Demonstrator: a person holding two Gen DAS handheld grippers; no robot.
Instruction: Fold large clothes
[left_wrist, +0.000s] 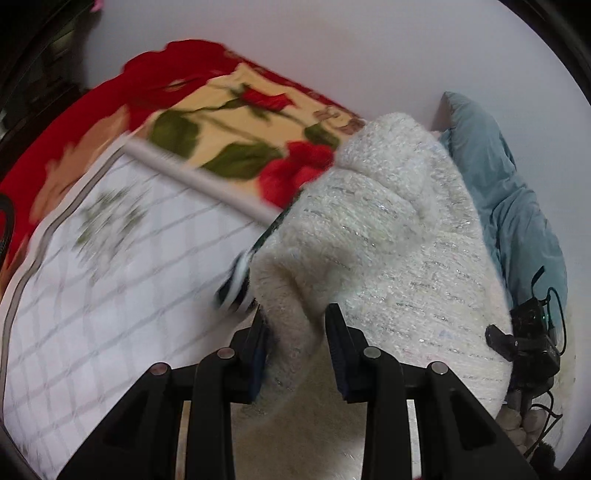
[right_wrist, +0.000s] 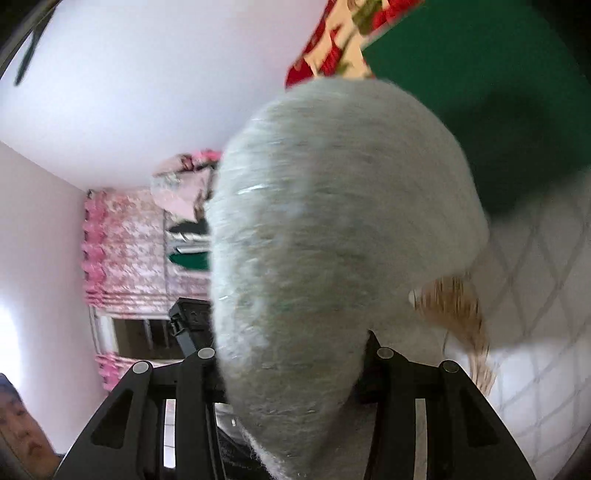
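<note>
A fluffy white knitted sweater (left_wrist: 388, 240) with silver threads hangs bunched above the bed. My left gripper (left_wrist: 295, 317) is shut on a fold of it, the cloth pinched between the two black fingers. In the right wrist view the same sweater (right_wrist: 332, 221) fills the middle, blurred by motion. My right gripper (right_wrist: 295, 350) is shut on it, and the fingertips are hidden under the cloth. The right gripper (left_wrist: 524, 332) also shows at the sweater's right side in the left wrist view.
The bed has a white checked quilt (left_wrist: 110, 277) and a red rose-pattern blanket (left_wrist: 229, 122). A blue-grey pillow (left_wrist: 498, 177) lies by the white wall. A green cloth (right_wrist: 480, 92), a pink floral curtain (right_wrist: 125, 251) and a tan tassel (right_wrist: 458, 306) show in the right wrist view.
</note>
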